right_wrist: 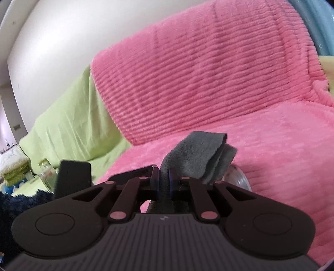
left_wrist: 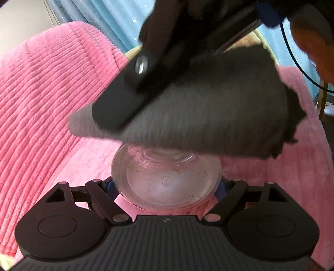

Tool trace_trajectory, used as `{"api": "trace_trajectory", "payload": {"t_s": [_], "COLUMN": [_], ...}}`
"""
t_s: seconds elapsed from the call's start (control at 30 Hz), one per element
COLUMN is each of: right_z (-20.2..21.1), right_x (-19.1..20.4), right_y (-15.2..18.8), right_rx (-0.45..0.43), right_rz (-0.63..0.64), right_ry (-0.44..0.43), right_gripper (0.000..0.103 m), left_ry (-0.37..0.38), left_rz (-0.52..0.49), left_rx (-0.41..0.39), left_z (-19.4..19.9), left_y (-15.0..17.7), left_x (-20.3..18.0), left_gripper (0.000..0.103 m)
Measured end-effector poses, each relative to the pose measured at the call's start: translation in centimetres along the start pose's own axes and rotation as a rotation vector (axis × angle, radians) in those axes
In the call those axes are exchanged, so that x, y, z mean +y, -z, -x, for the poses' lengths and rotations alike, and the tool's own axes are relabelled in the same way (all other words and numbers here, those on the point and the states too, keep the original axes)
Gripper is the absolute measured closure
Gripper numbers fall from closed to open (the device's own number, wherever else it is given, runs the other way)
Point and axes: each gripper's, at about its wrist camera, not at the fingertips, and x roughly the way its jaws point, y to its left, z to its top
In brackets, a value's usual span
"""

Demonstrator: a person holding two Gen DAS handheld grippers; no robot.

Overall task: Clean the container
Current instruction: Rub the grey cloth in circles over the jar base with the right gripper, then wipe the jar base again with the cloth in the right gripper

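While the left gripper's (left_wrist: 167, 187) jaws clamp the glass container (left_wrist: 166, 177), the right gripper's (right_wrist: 165, 181) pinch a grey cloth (left_wrist: 198, 116) over its rim.

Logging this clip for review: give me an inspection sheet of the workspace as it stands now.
Surface: pink ribbed blanket over a sofa.
Job's things: clear glass jar, specks of residue inside; grey cloth over its mouth.
Clutter: nothing seen.
Grippers: left gripper shut on the jar; right gripper shut on the cloth.
Cables: thin dark cable at upper right.
Surroundings: green sheet, white wall, blue curtain.
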Motion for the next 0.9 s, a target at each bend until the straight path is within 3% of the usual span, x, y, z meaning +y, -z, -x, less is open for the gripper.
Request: {"api": "trace_trajectory", "payload": {"t_s": [0.17, 0.43, 0.57, 0.73, 0.9], "right_z": [-0.7, -0.5, 0.3, 0.8, 0.8], "right_x": [-1.4, -3.1, -4.2, -4.4, -3.4], "right_y": [-0.1, -0.2, -0.3, -0.5, -0.5], "right_rx": [-0.021, -0.098, -0.104, -0.094, -0.072], "right_rz": [-0.036, 0.036, -0.034, -0.057, -0.014], "right_ry": [0.037, 0.317, 0.31, 0.301, 0.29], "right_gripper": [0.098, 0.097, 0.097, 0.097, 0.096], "left_ry": [-0.007, -0.011, -0.003, 0.171, 0.238], "left_rz": [-0.013, -0.035, -0.024, 0.197, 0.314], "left_rx": [0.006, -0.013, -0.015, 0.019, -0.008], "left_z": [-0.3, -0.5, -0.6, 0.9, 0.0], "left_y": [0.1, 0.3, 0.3, 1.1, 0.4], "left_x": [0.0, 0.2, 0.4, 2.0, 4.6], "left_gripper": [0.019, 0.019, 0.019, 0.018, 0.016]}}
